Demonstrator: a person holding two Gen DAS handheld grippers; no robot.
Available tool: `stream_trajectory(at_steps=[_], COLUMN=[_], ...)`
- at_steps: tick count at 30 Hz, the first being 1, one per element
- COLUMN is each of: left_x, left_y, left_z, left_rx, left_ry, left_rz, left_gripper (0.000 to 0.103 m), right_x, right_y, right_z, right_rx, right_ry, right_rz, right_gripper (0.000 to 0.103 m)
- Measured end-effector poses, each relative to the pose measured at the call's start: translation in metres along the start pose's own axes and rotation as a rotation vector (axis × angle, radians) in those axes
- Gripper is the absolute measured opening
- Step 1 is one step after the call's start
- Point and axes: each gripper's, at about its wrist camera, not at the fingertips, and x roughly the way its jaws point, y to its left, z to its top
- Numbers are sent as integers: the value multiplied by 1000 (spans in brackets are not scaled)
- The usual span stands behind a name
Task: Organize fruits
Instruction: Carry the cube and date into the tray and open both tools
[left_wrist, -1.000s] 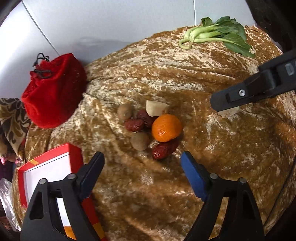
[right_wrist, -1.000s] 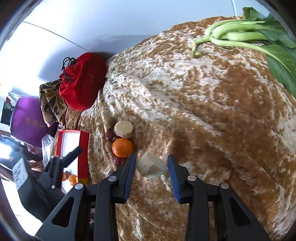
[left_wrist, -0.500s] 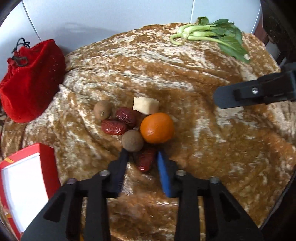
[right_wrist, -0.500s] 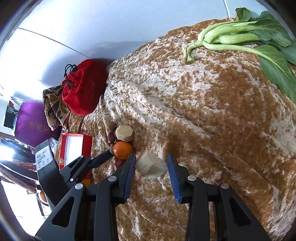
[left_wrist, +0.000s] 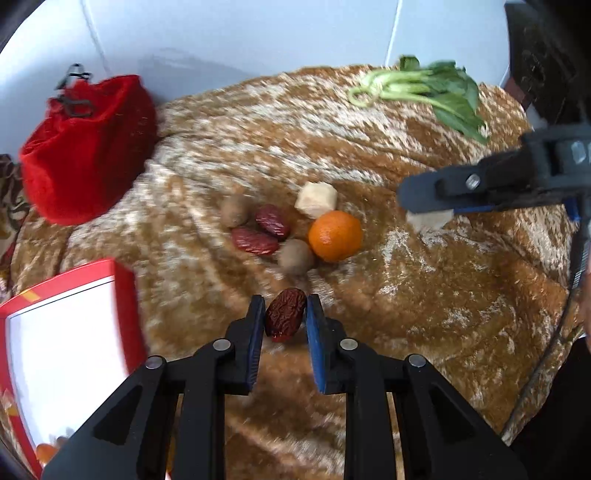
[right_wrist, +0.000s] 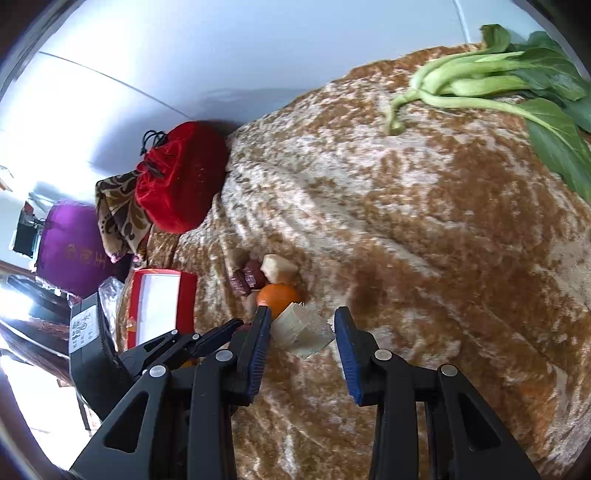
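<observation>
My left gripper (left_wrist: 285, 314) is shut on a wrinkled red date (left_wrist: 285, 314) and holds it just above the brown velvet cloth (left_wrist: 424, 314). Beyond it lie a mandarin (left_wrist: 335, 235), two brown round fruits (left_wrist: 295, 256), two more red dates (left_wrist: 255, 240) and a pale cut chunk (left_wrist: 317, 199). My right gripper (right_wrist: 303, 325) is around another pale cut chunk (right_wrist: 301, 330), which touches both pads. It also shows in the left wrist view (left_wrist: 428, 220).
A red-rimmed box (left_wrist: 62, 332) stands at the left, with small orange fruit at its near end. A red drawstring pouch (left_wrist: 86, 147) sits at the back left. Bok choy (left_wrist: 428, 92) lies at the back right. A purple bag (right_wrist: 66, 247) is off the cloth.
My left gripper closed on the nearest red date and drew it back from the pile. My right gripper kept its pale chunk and shifted a little toward the pile.
</observation>
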Motion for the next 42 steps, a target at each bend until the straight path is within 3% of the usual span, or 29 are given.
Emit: stream_trajectory(at_steps=[10, 15, 22, 30, 34, 37, 42], left_x=[-80, -80, -63, -59, -67, -75, -77], left_y=[63, 100, 127, 139, 142, 142, 121], left_z=[-43, -65, -97, -113, -109, -101, -80], left_rx=[-154, -289, -351, -353, -373, -378, -319], left_ry=[-108, -32, 107, 158, 129, 80, 9], left_rz=[142, 208, 315, 378, 422, 440, 411], left_gripper=[20, 20, 20, 20, 20, 26, 26], right_x=[43, 67, 95, 114, 111, 94, 60], right_y=[82, 132, 175, 191, 192, 188, 155], right_z=[-27, -53, -82, -106, -111, -104, -75], right_rx=[-147, -241, -320, -375, -392, -381, -298], right_ry=[97, 144, 193, 262, 272, 233, 137], right_rz=[150, 213, 254, 230, 228, 256, 265], right_gripper=[36, 36, 36, 38, 38, 38, 38])
